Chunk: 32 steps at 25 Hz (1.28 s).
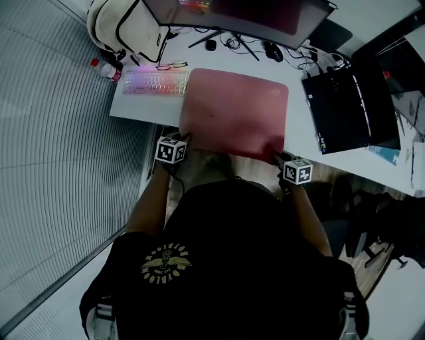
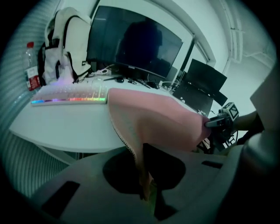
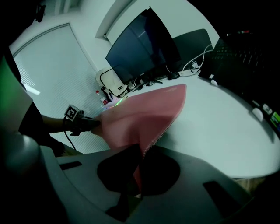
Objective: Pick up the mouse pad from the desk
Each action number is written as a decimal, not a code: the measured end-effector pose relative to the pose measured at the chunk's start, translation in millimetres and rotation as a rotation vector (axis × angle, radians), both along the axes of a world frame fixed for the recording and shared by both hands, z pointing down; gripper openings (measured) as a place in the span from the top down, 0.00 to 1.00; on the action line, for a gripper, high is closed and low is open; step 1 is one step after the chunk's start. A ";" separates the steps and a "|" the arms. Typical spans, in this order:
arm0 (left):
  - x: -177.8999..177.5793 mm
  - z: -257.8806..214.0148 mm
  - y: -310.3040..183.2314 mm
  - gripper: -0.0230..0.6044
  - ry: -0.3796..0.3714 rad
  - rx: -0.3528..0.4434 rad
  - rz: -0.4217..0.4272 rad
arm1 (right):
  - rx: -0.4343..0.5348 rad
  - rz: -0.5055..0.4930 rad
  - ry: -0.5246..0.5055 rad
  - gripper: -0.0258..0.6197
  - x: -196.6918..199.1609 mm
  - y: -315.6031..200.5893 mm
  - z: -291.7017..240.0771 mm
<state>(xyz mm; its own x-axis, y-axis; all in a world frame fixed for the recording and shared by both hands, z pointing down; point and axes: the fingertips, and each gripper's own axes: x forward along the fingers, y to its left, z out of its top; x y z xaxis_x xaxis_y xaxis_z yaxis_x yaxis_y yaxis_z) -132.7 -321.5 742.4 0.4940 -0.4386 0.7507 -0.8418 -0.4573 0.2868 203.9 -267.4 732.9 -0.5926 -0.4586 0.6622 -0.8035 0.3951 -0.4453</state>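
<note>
A large pink mouse pad (image 1: 232, 113) lies across the white desk (image 1: 139, 107), its near edge lifted off the desk's front. My left gripper (image 1: 180, 142) is shut on the pad's near left corner (image 2: 144, 175). The right gripper (image 1: 277, 158) is shut on the near right corner (image 3: 139, 177). In both gripper views the pad (image 2: 153, 118) runs up from the jaws and sags between them, and its far edge (image 3: 175, 94) still rests on the desk. From the left gripper view the right gripper (image 2: 214, 123) shows pinching the far corner.
A lit keyboard (image 1: 155, 83) lies left of the pad, with glasses (image 1: 171, 65) and a white backpack (image 1: 129, 26) behind it. A monitor (image 1: 252, 16) stands at the back, with a mouse (image 1: 273, 52) and cables. A black laptop (image 1: 348, 109) sits right of the pad. A bottle (image 1: 106, 69) stands at the desk's left edge.
</note>
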 end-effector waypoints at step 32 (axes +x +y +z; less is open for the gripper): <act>41.5 -278.9 -76.4 0.93 0.022 0.585 -0.109 | 0.427 0.067 -0.017 0.94 47.3 -96.3 -235.7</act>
